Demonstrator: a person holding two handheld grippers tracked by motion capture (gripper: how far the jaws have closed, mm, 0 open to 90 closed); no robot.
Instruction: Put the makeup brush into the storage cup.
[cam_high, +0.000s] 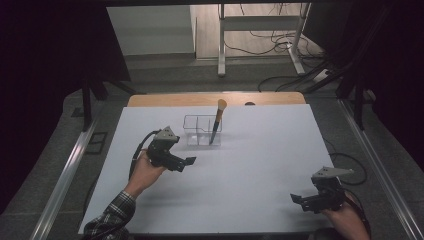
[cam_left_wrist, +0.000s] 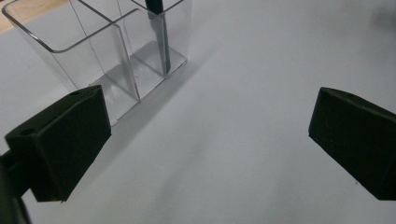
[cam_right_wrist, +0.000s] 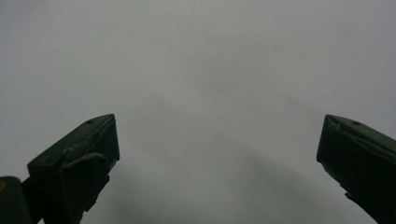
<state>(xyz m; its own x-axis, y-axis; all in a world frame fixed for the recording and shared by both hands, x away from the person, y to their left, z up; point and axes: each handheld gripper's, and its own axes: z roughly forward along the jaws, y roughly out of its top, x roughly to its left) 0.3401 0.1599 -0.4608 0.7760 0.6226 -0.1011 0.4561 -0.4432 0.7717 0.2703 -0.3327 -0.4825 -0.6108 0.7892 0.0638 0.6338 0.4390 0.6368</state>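
Observation:
A clear plastic organizer (cam_high: 199, 131) with several compartments stands on the white table (cam_high: 250, 165), toward the back middle. A makeup brush (cam_high: 217, 121) with a black handle and tan bristles stands upright in its right compartment. In the left gripper view the clear plastic organizer (cam_left_wrist: 107, 51) rises at top left with the makeup brush handle (cam_left_wrist: 159, 37) inside. My left gripper (cam_high: 186, 162) is open, just left of and in front of the organizer, holding nothing. My right gripper (cam_high: 298, 199) is open near the table's front right corner, over bare white surface.
A wooden strip (cam_high: 215, 98) runs along the table's far edge. Beyond it stand a desk frame (cam_high: 260, 35) and floor cables (cam_high: 300, 75). Metal rails (cam_high: 65, 175) flank the table on both sides.

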